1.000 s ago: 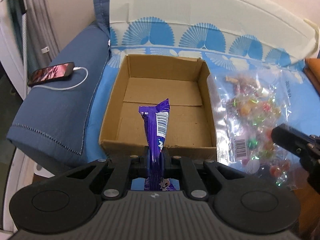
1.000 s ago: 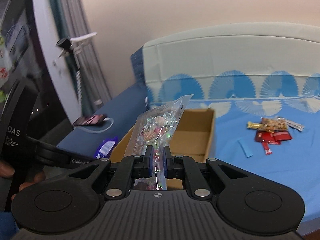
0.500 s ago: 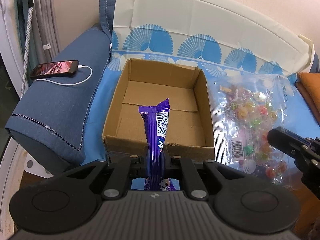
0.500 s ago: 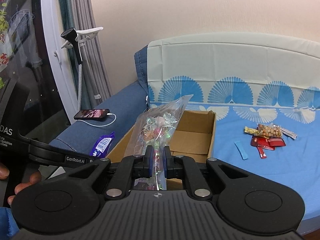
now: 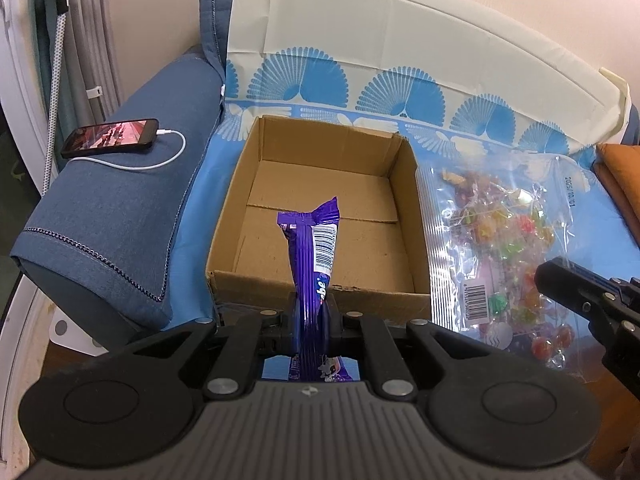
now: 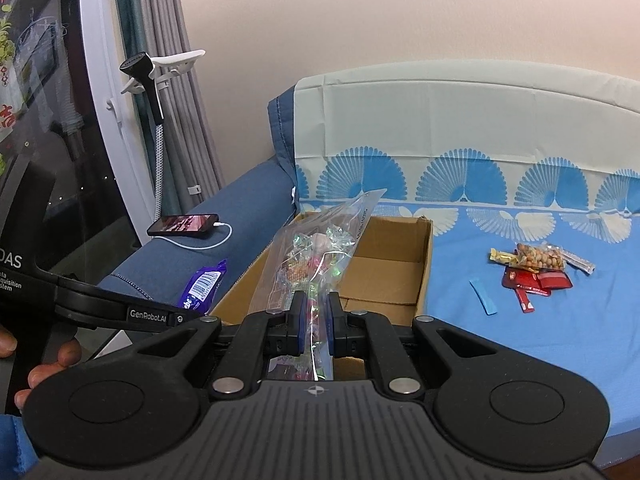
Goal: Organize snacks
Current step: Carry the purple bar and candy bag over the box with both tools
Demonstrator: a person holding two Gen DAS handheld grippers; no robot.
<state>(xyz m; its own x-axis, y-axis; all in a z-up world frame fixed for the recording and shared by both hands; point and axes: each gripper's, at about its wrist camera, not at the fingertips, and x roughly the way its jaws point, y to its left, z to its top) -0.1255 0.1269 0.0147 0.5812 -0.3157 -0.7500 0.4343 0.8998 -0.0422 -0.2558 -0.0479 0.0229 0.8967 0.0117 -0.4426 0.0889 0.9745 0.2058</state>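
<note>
Trouble is looming at mid-frame: the left gripper (image 5: 311, 316) is pinching a purple snack bar (image 5: 313, 252) by its tail over the cardboard box (image 5: 236, 204), while the right gripper (image 6: 315, 320) is clamping a floppy candy bag (image 6: 320, 248), risking snagging the rim. Blue patterned sheet (image 6: 520, 320) is filling the lower right, loose snacks (image 6: 536, 268) lying right of centre.

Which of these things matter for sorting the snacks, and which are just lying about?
Job:
purple snack bar in left tool
candy bag in right tool
cardboard box
loose snacks

Lying about:
phone
charging cable
orange cushion
</note>
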